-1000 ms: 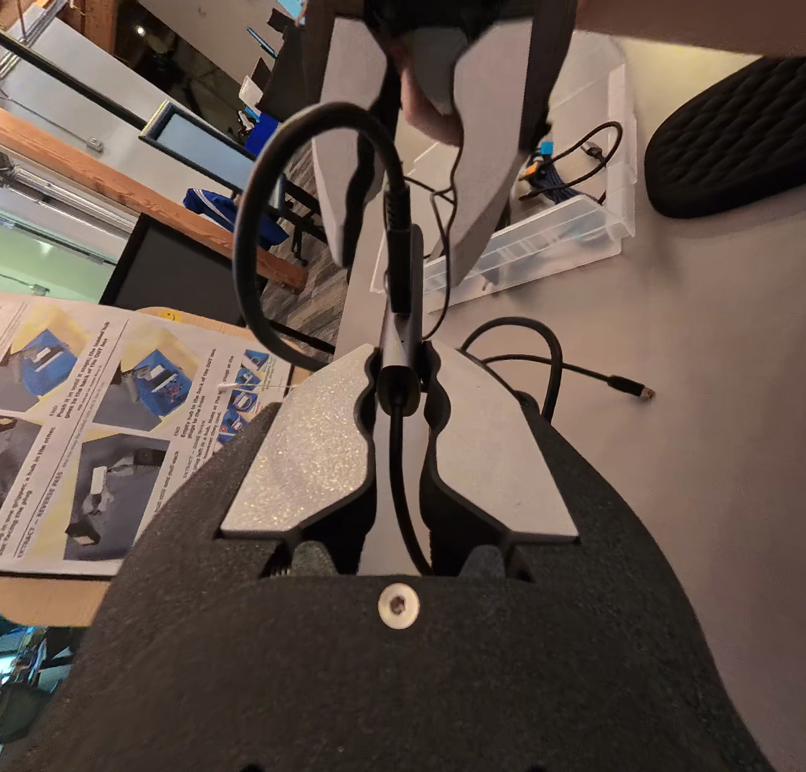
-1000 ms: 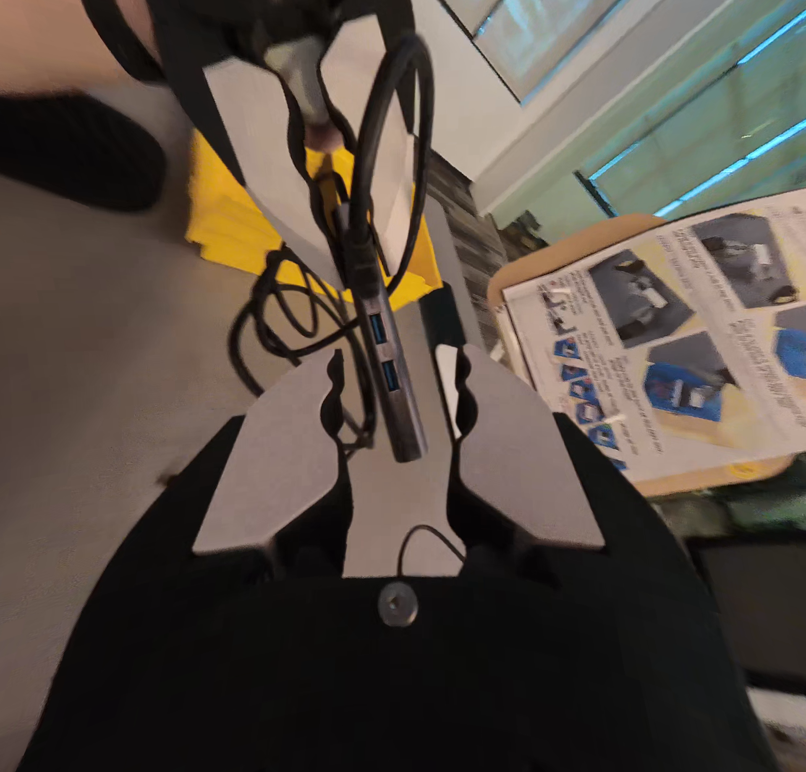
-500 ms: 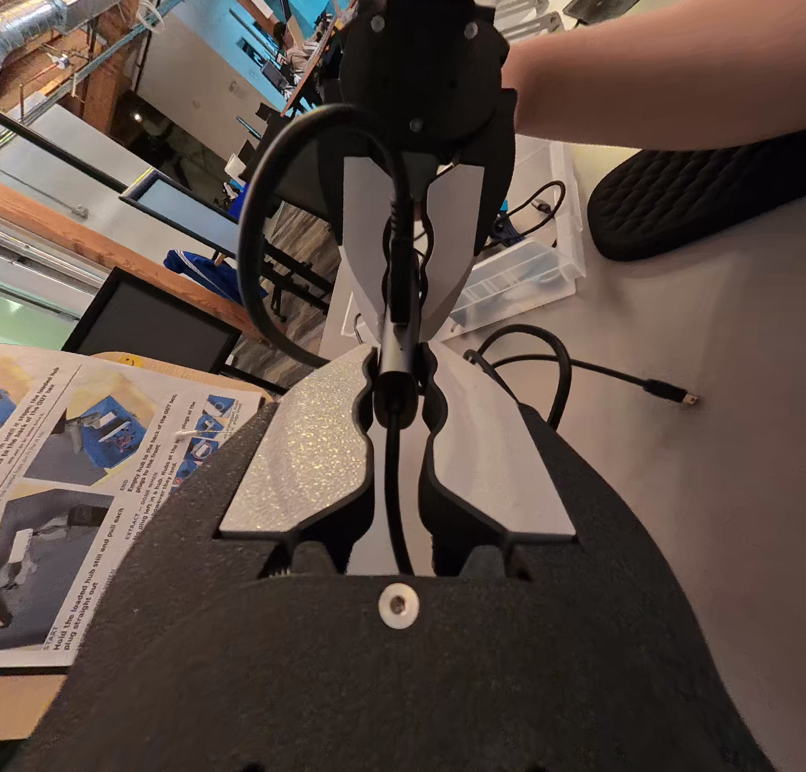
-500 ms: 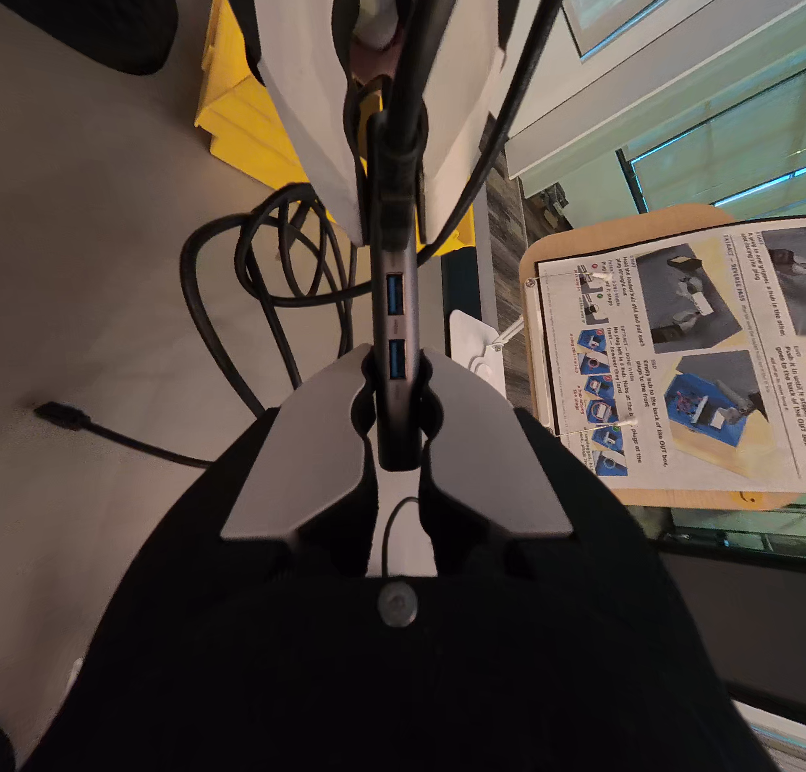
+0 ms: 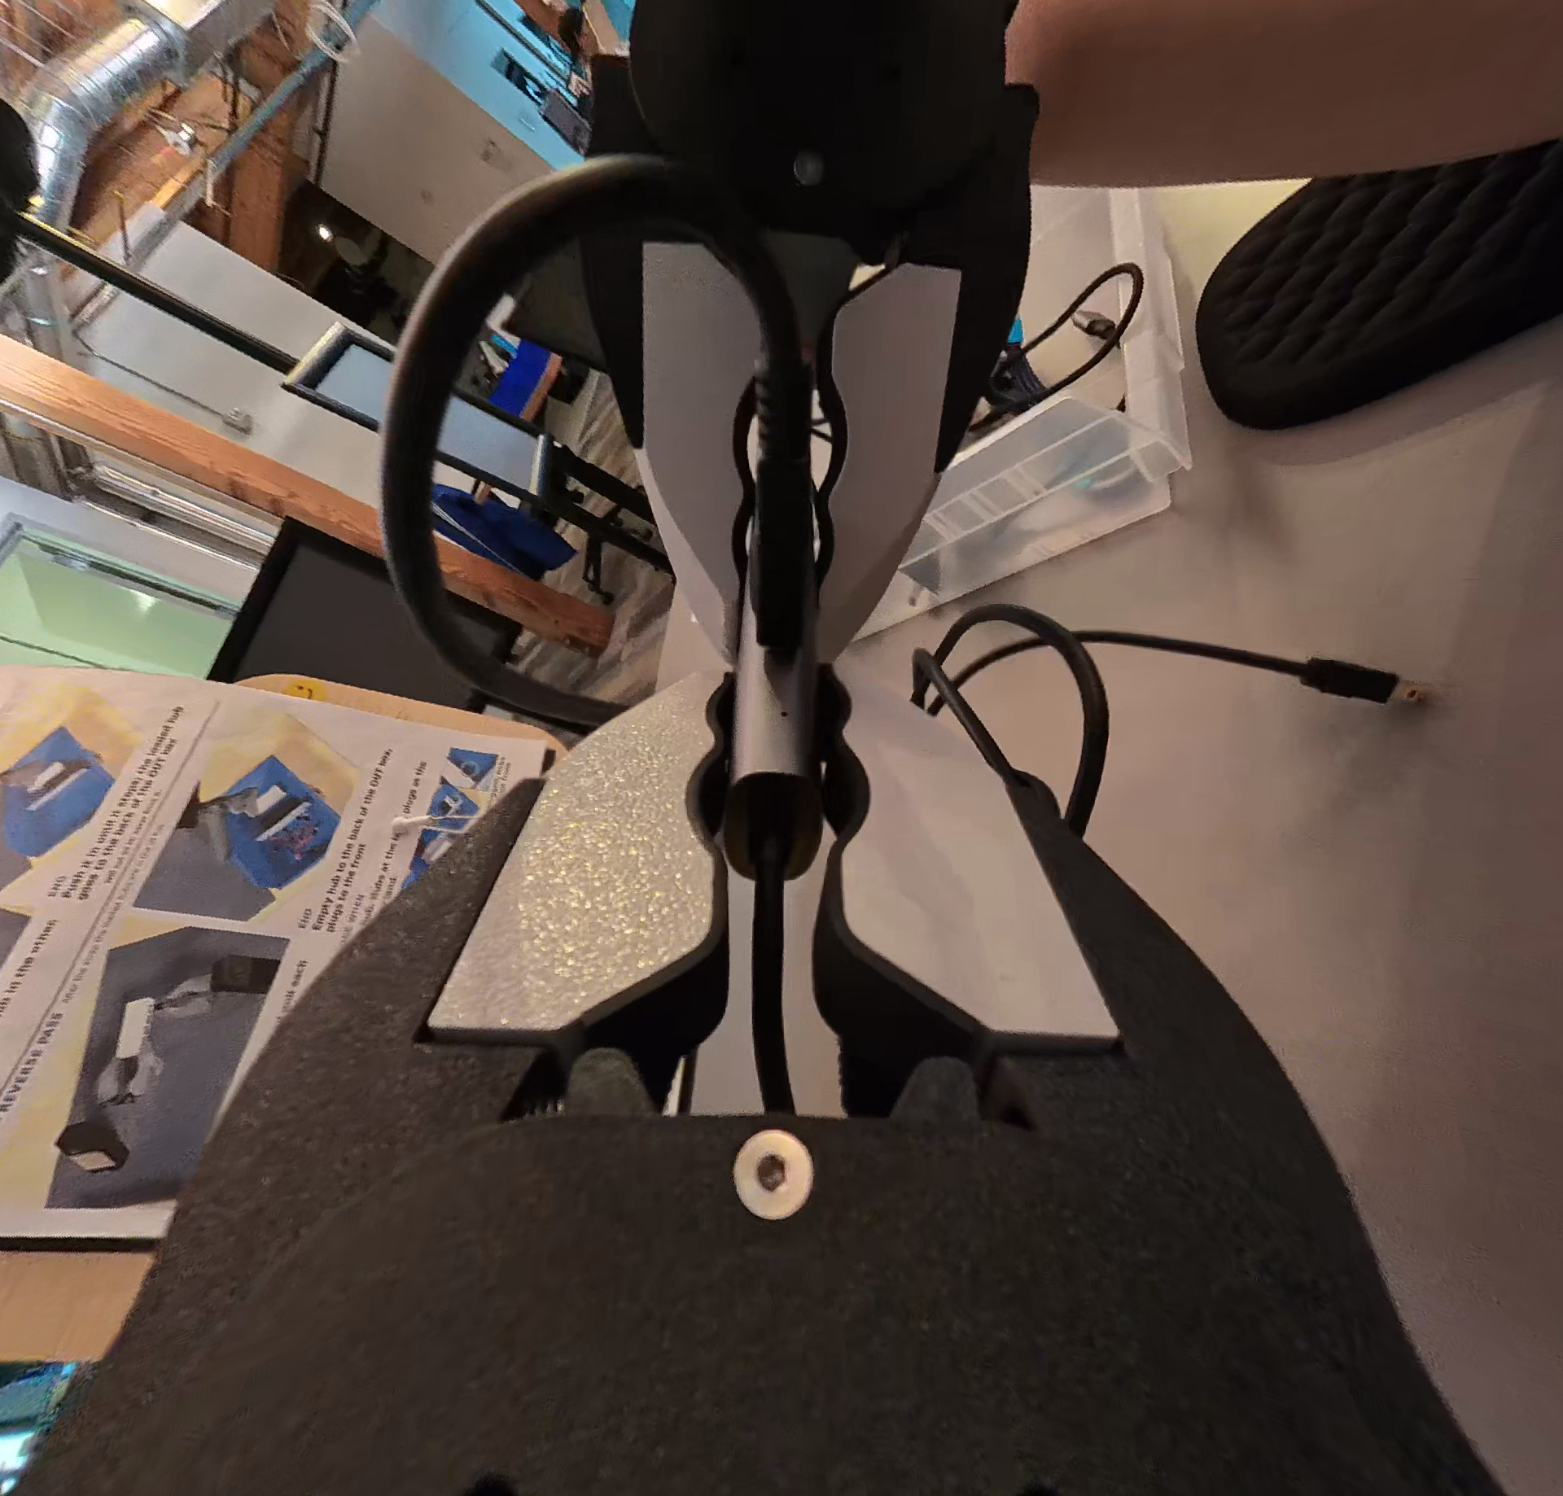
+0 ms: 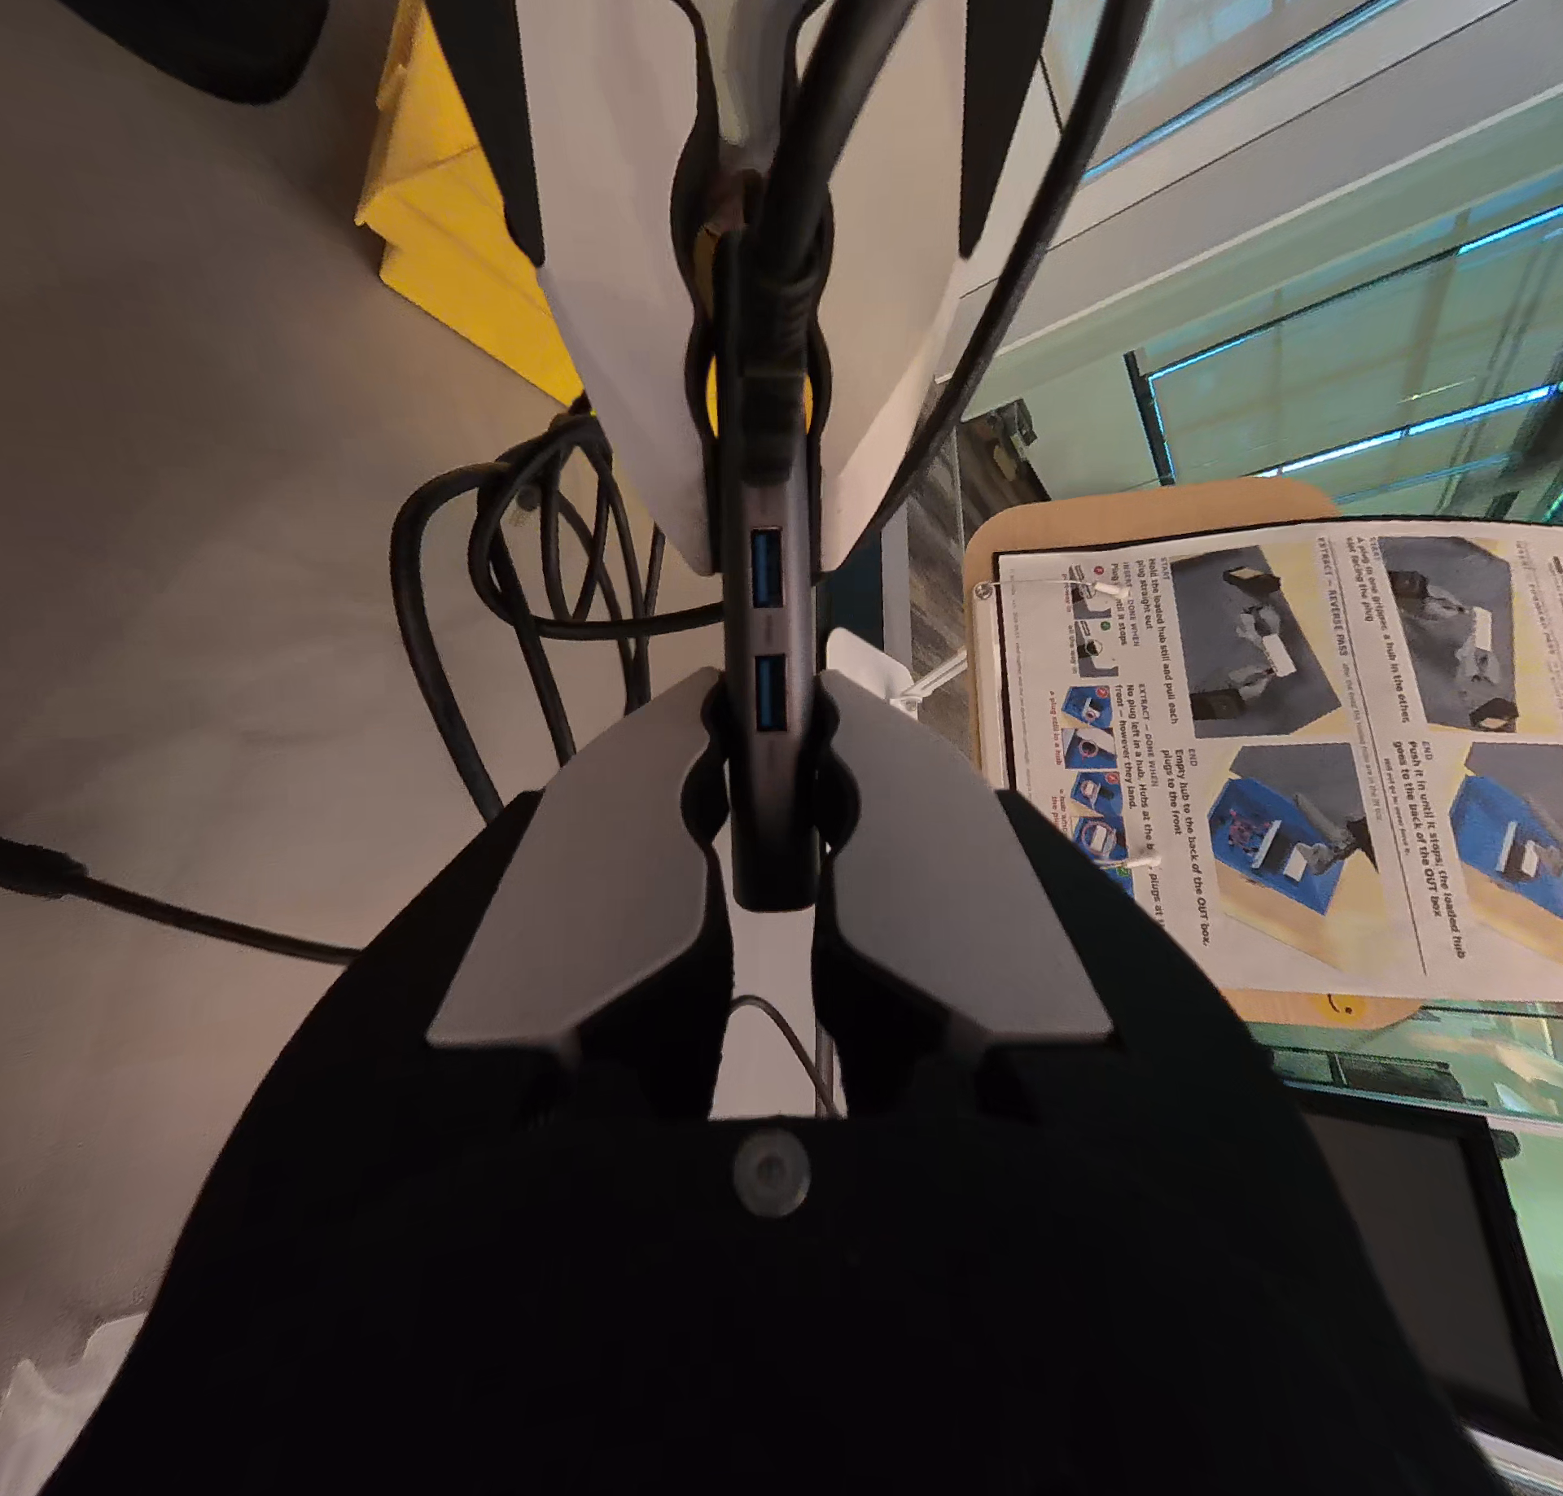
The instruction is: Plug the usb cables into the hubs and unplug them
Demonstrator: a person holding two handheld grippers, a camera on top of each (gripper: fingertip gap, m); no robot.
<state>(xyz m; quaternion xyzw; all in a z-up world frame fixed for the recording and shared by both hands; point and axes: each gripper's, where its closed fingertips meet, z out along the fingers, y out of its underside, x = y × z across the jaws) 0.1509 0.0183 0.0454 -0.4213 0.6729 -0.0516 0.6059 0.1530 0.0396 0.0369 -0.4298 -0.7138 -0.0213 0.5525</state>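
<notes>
A slim grey USB hub (image 5: 774, 720) is held in the air between my two grippers. My left gripper (image 5: 774, 694) is shut on the end where the hub's own black cable comes out. My right gripper (image 6: 765, 686) is shut on the opposite, plain end (image 6: 765, 821), next to two empty blue ports (image 6: 765, 567). A black USB plug (image 5: 782, 559) sits in the hub between the grippers, nearer the left one. Its thick cable (image 5: 406, 457) loops up and to the left. The plug also shows in the right wrist view (image 6: 774, 373).
On the grey table lie a loose black cable with a plug (image 5: 1345, 682), a coil of black cables (image 6: 507, 610), a clear plastic bin (image 5: 1057, 474), a yellow bin (image 6: 440, 212) and a black padded rest (image 5: 1387, 271). An instruction sheet on a board (image 6: 1269, 737) stands beside the table. Less than 4 cm separates the two grippers' tips.
My right gripper was open around the hub's free end one second ago and has since shut on it. The two grippers have come closer together. The left gripper has kept its hold.
</notes>
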